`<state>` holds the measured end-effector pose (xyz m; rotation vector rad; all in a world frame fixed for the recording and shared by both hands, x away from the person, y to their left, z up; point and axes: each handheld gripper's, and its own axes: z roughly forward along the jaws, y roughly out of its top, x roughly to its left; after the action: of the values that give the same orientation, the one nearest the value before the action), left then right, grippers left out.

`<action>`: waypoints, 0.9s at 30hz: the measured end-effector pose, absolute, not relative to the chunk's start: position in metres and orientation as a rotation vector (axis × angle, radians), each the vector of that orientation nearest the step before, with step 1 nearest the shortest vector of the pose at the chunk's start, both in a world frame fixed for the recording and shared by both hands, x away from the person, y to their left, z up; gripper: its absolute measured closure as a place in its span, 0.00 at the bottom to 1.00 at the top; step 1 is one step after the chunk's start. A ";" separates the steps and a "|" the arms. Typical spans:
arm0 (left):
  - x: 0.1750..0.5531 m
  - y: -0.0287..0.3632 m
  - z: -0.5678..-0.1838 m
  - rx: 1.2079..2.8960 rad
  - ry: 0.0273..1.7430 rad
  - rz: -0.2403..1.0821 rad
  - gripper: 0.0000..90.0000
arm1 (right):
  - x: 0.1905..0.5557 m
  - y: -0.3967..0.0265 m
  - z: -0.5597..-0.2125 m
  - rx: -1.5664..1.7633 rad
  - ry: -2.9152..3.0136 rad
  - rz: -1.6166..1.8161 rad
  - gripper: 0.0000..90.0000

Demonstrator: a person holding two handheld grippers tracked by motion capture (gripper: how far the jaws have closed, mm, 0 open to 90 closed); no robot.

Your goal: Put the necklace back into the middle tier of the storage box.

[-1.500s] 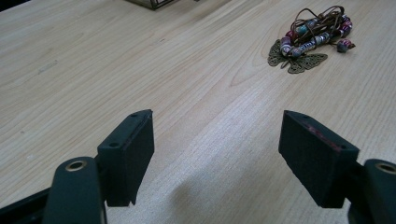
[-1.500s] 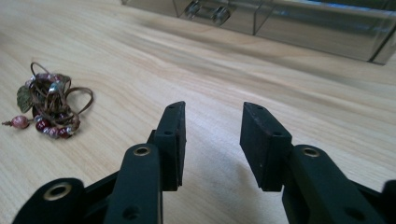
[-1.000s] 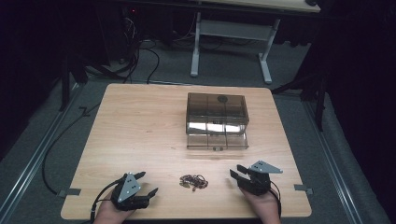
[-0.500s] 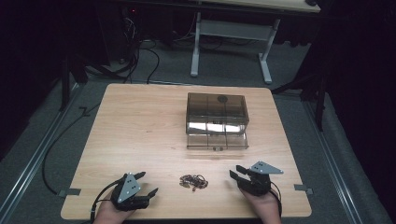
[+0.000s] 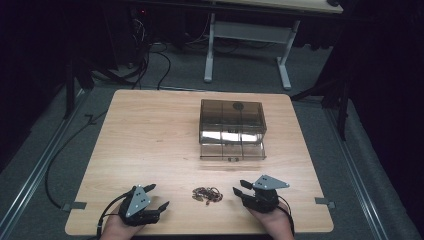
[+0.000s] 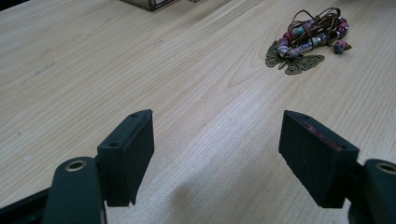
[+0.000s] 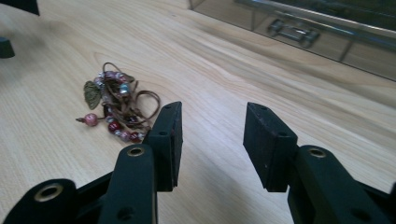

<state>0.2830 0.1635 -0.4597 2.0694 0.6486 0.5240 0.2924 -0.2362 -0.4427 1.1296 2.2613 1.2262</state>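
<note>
Dark floor, trailing cables and the legs of another desk surround a pale wooden tabletop (image 5: 150, 130) lit from above. Toward its far edge, slightly right of centre, sits a smoky transparent box (image 5: 231, 129) with divided compartments and a small latch on its near face; its place at the back leaves the near half free for working.

Close to the near edge, about midway along it, lies a tangled beaded bracelet (image 5: 207, 194) of brown cord, pink and blue beads and a bronze filigree charm. It rests on bare wood between the two hands, within easy reach of either, probably set there so one of them can take it.

The left claw (image 5: 157, 196) rests at the near edge toward the left corner, jaws spread wide and holding nothing, the bracelet well ahead of it and off to one side. The right claw (image 5: 241, 187) sits just right of the bracelet, jaws parted more narrowly, also empty; the beads lie just beside one of its jaws. Both look poised in a ready position.
</note>
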 end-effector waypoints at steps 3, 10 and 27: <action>0.283 0.163 -0.460 2.070 0.648 0.525 0.30 | 0.293 -0.228 -0.442 1.104 2.286 1.218 0.63; 0.283 0.164 -0.460 2.065 0.652 0.529 0.30 | 0.299 -0.213 -0.441 1.052 2.345 1.200 0.63; 0.283 0.164 -0.460 2.065 0.653 0.526 0.30 | 0.305 -0.185 -0.442 0.990 2.446 1.186 0.63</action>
<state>0.2828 0.1635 -0.4598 2.0653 0.6527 0.5263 0.3047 -0.1851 -0.4424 0.9902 2.4462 1.1862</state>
